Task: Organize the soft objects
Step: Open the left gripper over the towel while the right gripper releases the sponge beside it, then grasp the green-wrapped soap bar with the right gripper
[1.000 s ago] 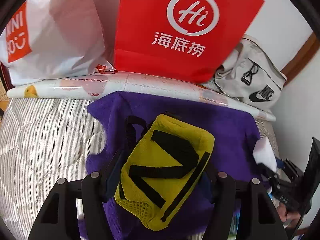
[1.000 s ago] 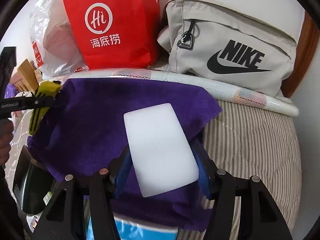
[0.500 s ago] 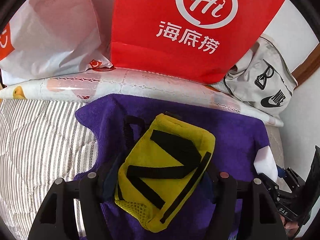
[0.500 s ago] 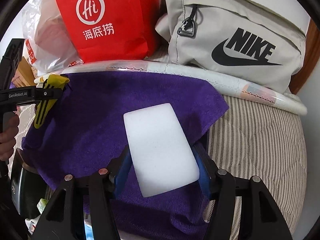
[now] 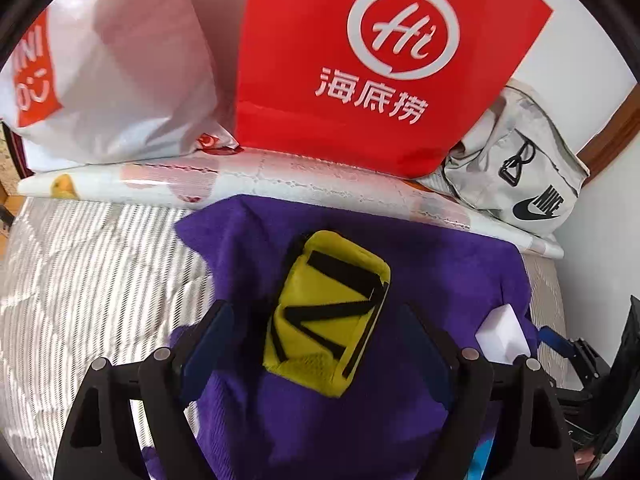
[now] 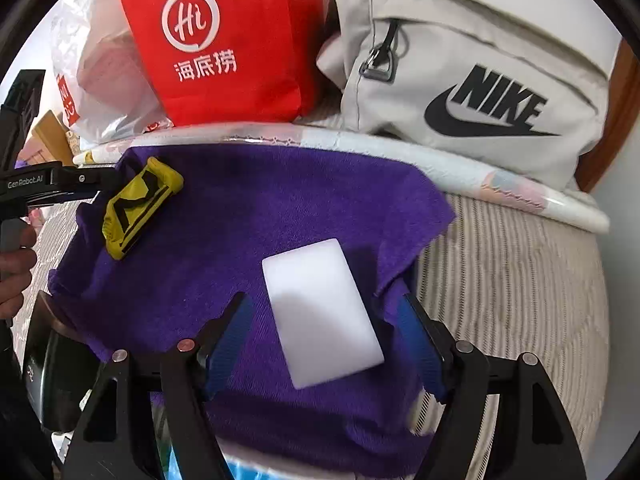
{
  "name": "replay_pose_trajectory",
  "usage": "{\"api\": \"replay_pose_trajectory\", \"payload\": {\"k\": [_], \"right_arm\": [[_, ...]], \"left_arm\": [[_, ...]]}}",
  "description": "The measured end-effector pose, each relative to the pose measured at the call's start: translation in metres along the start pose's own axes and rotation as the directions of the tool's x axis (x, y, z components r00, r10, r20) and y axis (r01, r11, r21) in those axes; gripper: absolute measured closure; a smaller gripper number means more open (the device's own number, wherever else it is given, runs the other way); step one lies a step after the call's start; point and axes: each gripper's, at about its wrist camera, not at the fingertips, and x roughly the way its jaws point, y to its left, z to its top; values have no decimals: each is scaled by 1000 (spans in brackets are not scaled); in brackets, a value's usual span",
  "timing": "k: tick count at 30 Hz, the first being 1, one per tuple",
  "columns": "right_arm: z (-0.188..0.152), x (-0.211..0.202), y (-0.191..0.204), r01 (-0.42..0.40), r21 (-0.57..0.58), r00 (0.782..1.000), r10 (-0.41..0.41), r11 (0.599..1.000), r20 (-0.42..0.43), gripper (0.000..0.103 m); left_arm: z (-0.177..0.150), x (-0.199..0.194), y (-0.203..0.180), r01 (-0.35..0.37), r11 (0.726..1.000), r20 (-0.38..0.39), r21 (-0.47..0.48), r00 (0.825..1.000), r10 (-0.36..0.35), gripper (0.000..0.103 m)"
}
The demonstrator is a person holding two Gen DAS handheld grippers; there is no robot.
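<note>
Left wrist: left gripper (image 5: 320, 328) jaws have just been opening and stand wide, pads clear of the yellow pouch (image 5: 328, 312), now lying free on the purple towel (image 5: 440, 280).
Right wrist: right gripper (image 6: 324, 340) likewise spread; white sponge (image 6: 320, 312) released onto the towel. Both placements look done.

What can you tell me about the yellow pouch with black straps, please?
The yellow pouch is a small, soft, fabric-looking rectangle crossed by black straps in a Z shape, with a mesh patch at its near end. It lies flat on the purple towel, between the fingers of the left gripper, which stand apart from it, having just opened.
</note>
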Motion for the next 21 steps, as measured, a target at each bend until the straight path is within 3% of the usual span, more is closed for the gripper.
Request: {"api": "replay_pose_trajectory", "payload": {"k": [3, 5, 11, 14, 21], "right_arm": [[-4, -17, 5, 81, -4, 997, -81, 997, 20, 21], [-8, -27, 9, 90, -18, 996, -89, 996, 32, 21], [-33, -61, 18, -56, 16, 994, 54, 998, 93, 21], [-48, -71, 30, -111, 18, 992, 109, 994, 64, 21], [-83, -90, 73, -144, -87, 985, 151, 986, 82, 21]], "left_arm": [[-10, -19, 1, 19, 1000, 62, 9, 998, -20, 19], [-20, -36, 2, 18, 1000, 100, 23, 995, -20, 19], [-53, -77, 11, 18, 1000, 146, 17, 989, -20, 20], [-72, -94, 17, 23, 999, 142, 23, 990, -26, 20], [-115, -116, 24, 33, 999, 110, 36, 993, -37, 19]]}}
